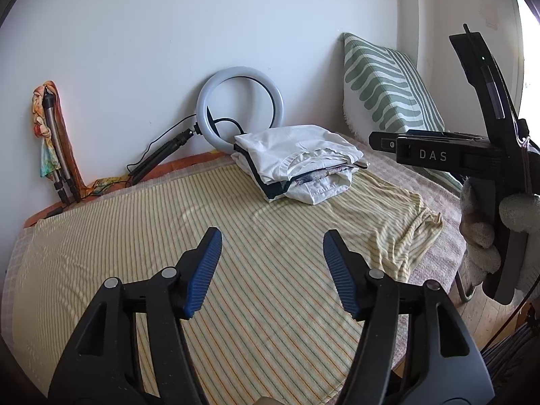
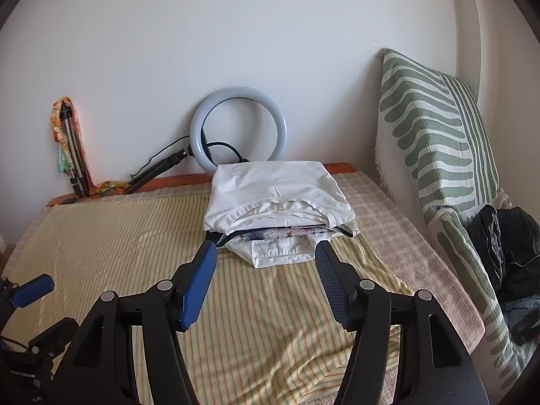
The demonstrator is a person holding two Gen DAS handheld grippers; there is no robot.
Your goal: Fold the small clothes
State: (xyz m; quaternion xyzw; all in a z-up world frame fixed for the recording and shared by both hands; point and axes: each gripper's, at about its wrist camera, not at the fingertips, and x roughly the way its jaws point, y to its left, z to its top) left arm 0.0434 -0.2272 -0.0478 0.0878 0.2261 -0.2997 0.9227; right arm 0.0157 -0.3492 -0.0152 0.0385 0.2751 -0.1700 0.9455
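Your left gripper (image 1: 272, 233) hangs lower centre over the yellow striped garment (image 1: 236, 236), jaws spread, gripping nothing. Your right gripper (image 2: 265, 248) does likewise, with the folded white pile (image 2: 276, 199) above centre.

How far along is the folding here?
Done: a stack of folded clothes sits at the back of the bed. In hand: nothing; the left tool and right tool are both open over the striped yellow garment. Left: that garment lies spread out, with its right edge rumpled.
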